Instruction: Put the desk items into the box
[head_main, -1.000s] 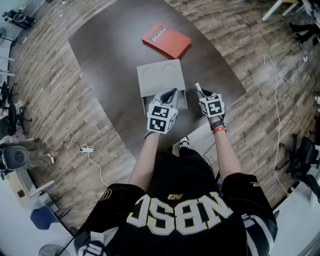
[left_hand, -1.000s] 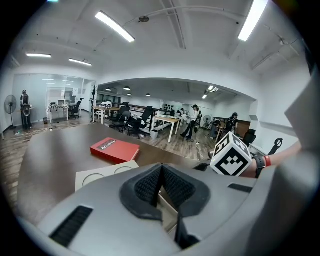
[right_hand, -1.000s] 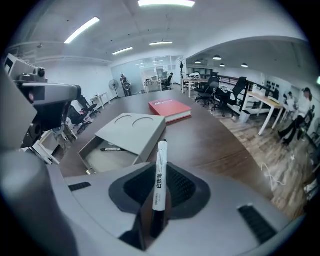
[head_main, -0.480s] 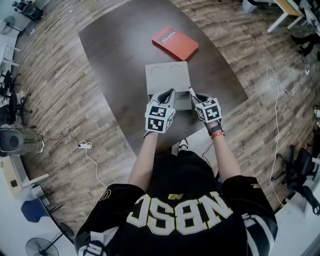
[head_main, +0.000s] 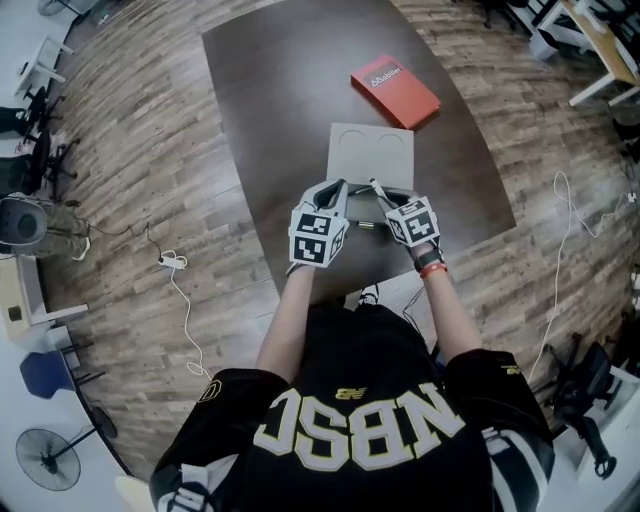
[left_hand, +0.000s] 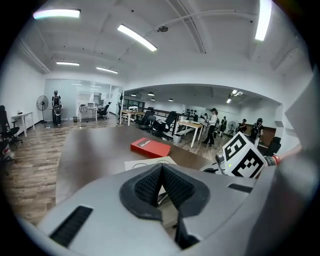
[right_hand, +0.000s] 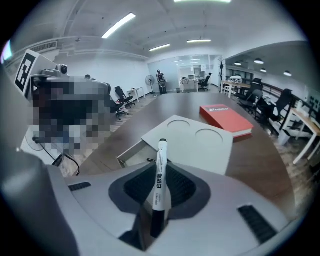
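A flat grey box (head_main: 371, 155) with two round recesses in its top lies on the dark table (head_main: 270, 120); its tray (right_hand: 131, 154) is pulled out toward me. My right gripper (head_main: 376, 186) is shut on a white marker (right_hand: 160, 176) with a black cap, which stands upright between the pads just above the tray's near right side. At the tray's near left corner my left gripper (head_main: 342, 184) is shut, its ribbed pads (left_hand: 150, 186) meeting with nothing between them. The box (left_hand: 149, 162) shows just beyond those pads.
A red book (head_main: 395, 90) lies on the table beyond the box, also in the right gripper view as the red book (right_hand: 225, 119). A white power strip (head_main: 172, 263) with a cable lies on the wooden floor at left. Office chairs and desks stand far off.
My right gripper has carried the marker leftward, from beside the box's right side to over its open tray. The left gripper has stayed at the tray's near end.
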